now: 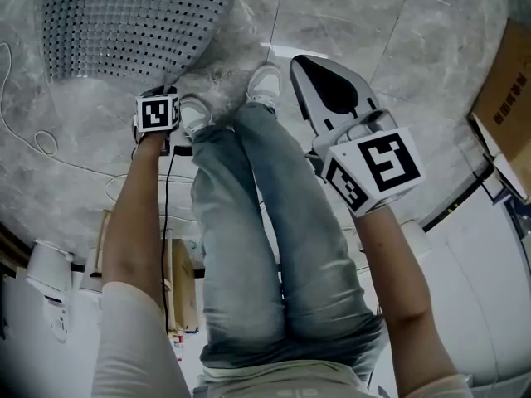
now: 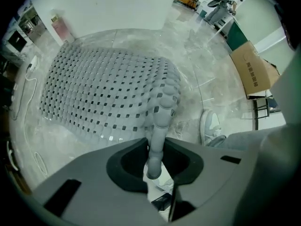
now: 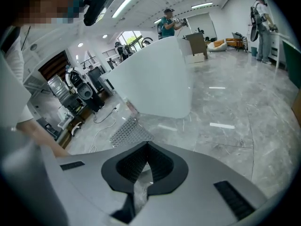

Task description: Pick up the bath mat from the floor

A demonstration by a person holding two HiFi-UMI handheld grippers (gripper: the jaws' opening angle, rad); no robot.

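Legs in pale blue jeans (image 1: 249, 222) and white sneakers (image 1: 265, 85) fill the near ground as a person bends over a grey marbled floor (image 1: 373, 31), a claw in each hand. The left claw (image 2: 156, 149), reached low beside the left shoe, stands nearly closed. Its dark pads pinch a raised fold at the near edge of the grey rubber bath mat with square holes (image 2: 108, 93), and the mat's own thickness fills the narrow gap between the jaws. The low reach looks chosen to catch the mat by its rim, the one part that lifts off the floor. The right claw (image 3: 146, 147) is held higher and to the right, away from the mat, its jaws together with nothing between them; it appears to be held out of the way. Beyond the pinched edge the rest of the mat lies flat on the floor, spreading far and left, not yet raised. A thin white cable (image 1: 35, 139) loops on the floor at the far left, and a brown cardboard box (image 1: 506, 98) sits at the right.
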